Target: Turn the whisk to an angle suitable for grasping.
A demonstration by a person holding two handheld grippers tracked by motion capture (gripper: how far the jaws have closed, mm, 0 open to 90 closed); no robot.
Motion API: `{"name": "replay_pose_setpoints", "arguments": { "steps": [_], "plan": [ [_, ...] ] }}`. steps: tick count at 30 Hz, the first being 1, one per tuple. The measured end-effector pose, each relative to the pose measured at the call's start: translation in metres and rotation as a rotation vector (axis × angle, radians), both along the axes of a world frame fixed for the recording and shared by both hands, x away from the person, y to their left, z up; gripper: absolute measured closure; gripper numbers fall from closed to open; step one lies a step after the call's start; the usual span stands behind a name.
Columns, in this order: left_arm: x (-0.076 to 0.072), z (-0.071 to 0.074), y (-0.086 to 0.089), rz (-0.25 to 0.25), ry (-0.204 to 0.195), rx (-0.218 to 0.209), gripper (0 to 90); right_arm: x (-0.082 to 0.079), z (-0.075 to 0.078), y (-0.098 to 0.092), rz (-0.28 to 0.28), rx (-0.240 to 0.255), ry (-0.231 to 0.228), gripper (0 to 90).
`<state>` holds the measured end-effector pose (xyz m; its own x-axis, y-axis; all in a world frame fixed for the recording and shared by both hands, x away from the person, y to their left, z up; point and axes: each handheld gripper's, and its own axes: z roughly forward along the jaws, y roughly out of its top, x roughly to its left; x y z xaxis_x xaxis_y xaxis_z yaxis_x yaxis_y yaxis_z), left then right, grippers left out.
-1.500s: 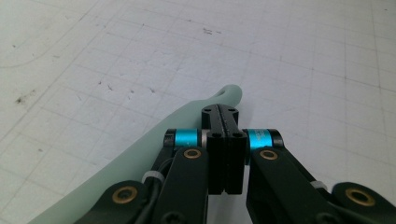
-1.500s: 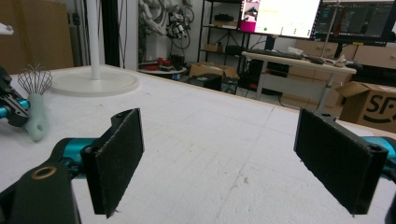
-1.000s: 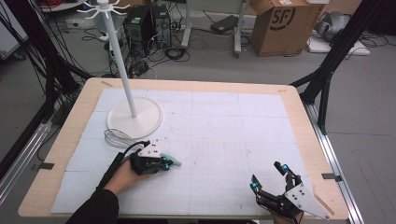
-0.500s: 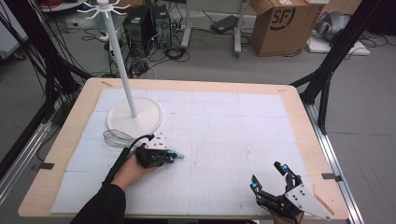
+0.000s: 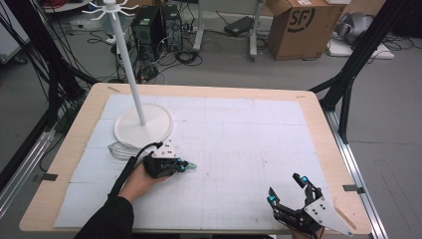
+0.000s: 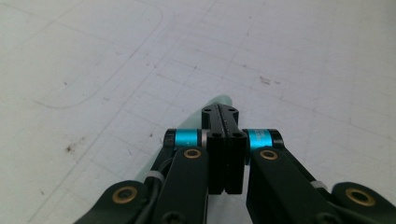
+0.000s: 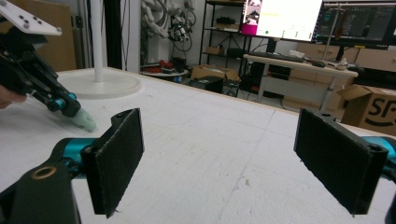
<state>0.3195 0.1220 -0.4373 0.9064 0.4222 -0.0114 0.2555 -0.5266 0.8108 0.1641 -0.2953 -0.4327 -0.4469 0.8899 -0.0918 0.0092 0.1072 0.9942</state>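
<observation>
High view places the left gripper [image 5: 185, 166] left of frame centre, its jaws clenched on the pale green handle [image 5: 191, 166] of a wire whisk [image 5: 121, 149], whose loops lie behind the hand, just beside the white stand base [image 5: 144, 124]. The right gripper [image 5: 287, 189], lower right, rests with jaws spread wide and empty. The step in hand appears to be the lift; next, raise the whisk toward the hooks [image 5: 110, 8] at upper left. The white gridded mat [image 5: 249, 139] covers a wooden table [image 5: 318, 107]; cartons and cables crowd the floor.
</observation>
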Motion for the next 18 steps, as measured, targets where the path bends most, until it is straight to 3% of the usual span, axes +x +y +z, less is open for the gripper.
{"name": "replay_pose_setpoints", "arguments": {
  "steps": [4, 7, 10, 13, 15, 18],
  "plan": [
    [-0.003, 0.008, 0.007, -0.009, -0.013, -0.021, 89.8, -0.003, 0.000, -0.004, -0.016, 0.004, -0.001, 15.4],
    [-0.005, 0.014, 0.013, -0.011, -0.017, -0.019, 88.9, -0.006, 0.000, -0.006, -0.025, 0.001, 0.000, 15.4],
    [-0.007, 0.022, 0.018, -0.025, -0.047, -0.010, 81.4, -0.009, 0.000, -0.008, -0.034, -0.002, 0.004, 15.5],
    [-0.007, 0.032, 0.024, -0.039, -0.068, 0.006, 80.0, -0.011, 0.000, -0.011, -0.045, -0.002, 0.003, 15.5],
    [-0.006, 0.040, 0.027, -0.049, -0.080, 0.008, 74.6, -0.013, -0.001, -0.012, -0.053, -0.008, 0.002, 15.5],
    [-0.003, 0.051, 0.033, -0.056, -0.103, -0.003, 56.4, -0.017, -0.001, -0.016, -0.068, -0.010, 0.003, 15.5]
  ]
}}
